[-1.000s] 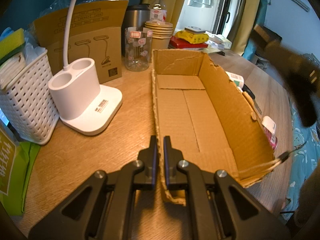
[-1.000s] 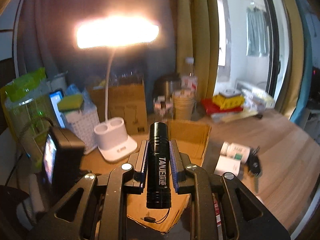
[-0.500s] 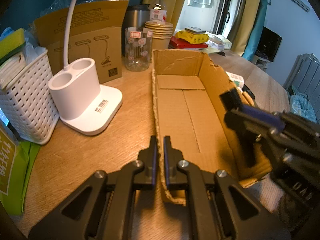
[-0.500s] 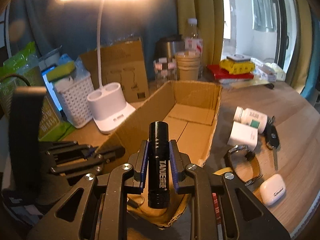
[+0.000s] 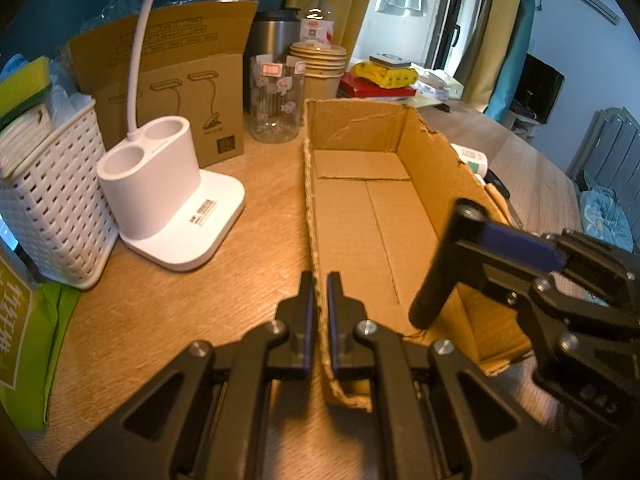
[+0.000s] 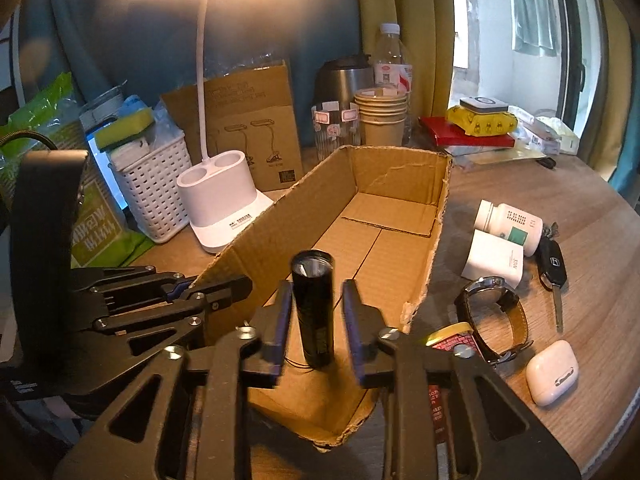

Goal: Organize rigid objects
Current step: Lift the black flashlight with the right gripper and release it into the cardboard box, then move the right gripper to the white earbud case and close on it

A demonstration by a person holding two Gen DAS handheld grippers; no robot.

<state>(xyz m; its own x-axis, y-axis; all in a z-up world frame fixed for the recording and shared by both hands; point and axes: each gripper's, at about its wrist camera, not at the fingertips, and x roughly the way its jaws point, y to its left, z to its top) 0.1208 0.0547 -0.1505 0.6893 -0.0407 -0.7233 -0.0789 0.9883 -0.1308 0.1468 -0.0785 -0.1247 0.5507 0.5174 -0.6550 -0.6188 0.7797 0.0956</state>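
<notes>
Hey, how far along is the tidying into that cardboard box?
Barely started: the open brown cardboard box holds nothing else. In hand: the right claw is opening around the black cylindrical flashlight over the box's near end; the left claw pinches the box wall. Left: white pill bottle, leather-strap wristwatch, black car key, white earbud case.

Black flashlight [image 6: 313, 308] tilted inside open cardboard box [image 6: 400, 168]

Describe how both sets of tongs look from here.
Both the left tongs and right tongs are matte black plastic frames with triangular cut-outs, silver pivot screws and blue pads lining the inner finger faces. No cables, sleeves or readable markings show.
</notes>
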